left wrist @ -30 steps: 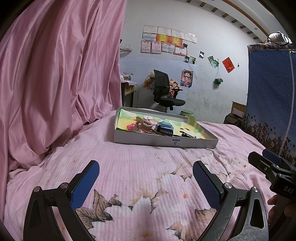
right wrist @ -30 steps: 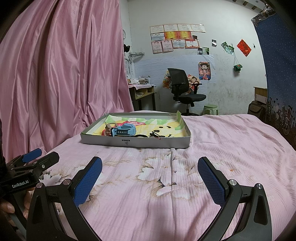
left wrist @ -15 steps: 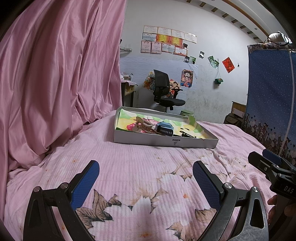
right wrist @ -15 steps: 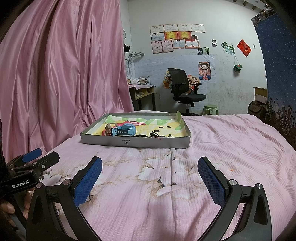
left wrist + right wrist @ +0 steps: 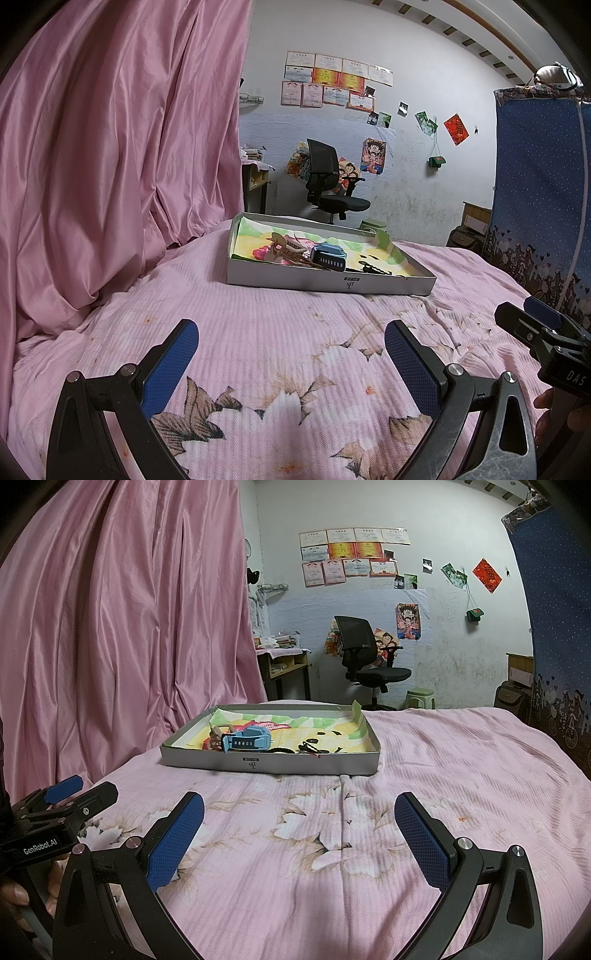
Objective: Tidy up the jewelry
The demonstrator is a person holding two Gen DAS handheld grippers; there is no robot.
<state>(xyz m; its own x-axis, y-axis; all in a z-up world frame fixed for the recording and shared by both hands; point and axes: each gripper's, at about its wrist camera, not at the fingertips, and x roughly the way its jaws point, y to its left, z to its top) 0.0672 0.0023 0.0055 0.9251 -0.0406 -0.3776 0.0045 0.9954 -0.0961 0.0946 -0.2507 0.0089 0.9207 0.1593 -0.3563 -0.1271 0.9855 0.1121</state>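
On the bed [image 5: 424,775], both the left gripper [image 5: 291,354] and right gripper [image 5: 299,823] hung spread and empty, well short of the tray [image 5: 269,765]; its watch [image 5: 245,740] and clips [image 5: 310,747] lay gathered, fitting either start or finish.

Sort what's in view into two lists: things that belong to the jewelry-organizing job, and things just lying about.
Belongs to the job:
- shallow grey cardboard tray on the bed
- light blue plastic wristwatch in the tray
- tan claw hair clip in the tray
- small black hair pins in the tray
- left gripper, open
- right gripper, open

Just lying about:
- black office chair
- green plastic stool
- pink satin curtain
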